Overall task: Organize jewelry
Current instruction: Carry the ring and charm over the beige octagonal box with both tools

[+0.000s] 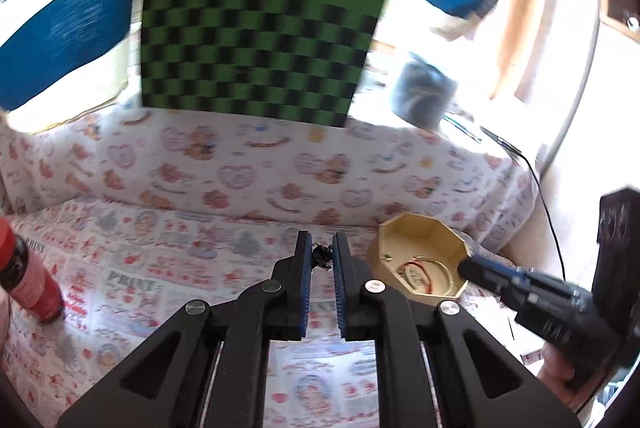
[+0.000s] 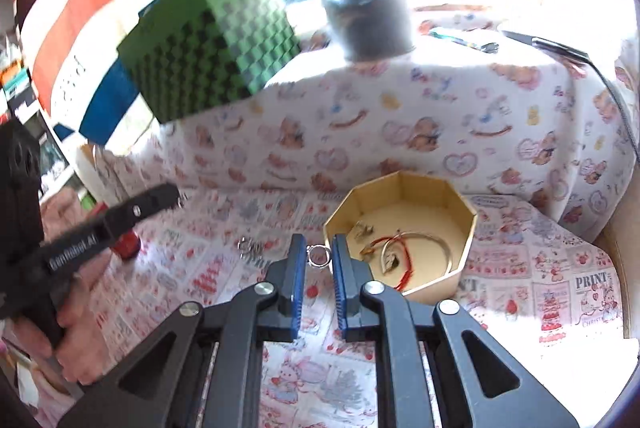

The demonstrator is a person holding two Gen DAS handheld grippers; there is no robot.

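My left gripper (image 1: 322,256) is shut on a small dark piece of jewelry (image 1: 322,259) above the printed cloth. The octagonal wooden box (image 1: 400,228) stands just to its right. In the right wrist view, my right gripper (image 2: 319,258) is shut on a silver ring (image 2: 319,255) just left of the box (image 2: 464,224). Inside the box lie a gold bangle (image 2: 434,242), a red cord (image 2: 402,270) and small gold pieces (image 2: 362,230). Another silver piece (image 2: 250,248) lies on the cloth. The right gripper (image 1: 468,268) shows over the box rim, and the left gripper (image 2: 174,194) shows at left.
A red bottle (image 1: 28,280) stands at the left on the cloth. On the raised ledge behind are a green checkered box (image 1: 260,40) and a dark grey cylinder (image 1: 424,92). A black cable (image 1: 548,212) runs down the right side. A hand (image 2: 76,340) holds the left gripper's handle.
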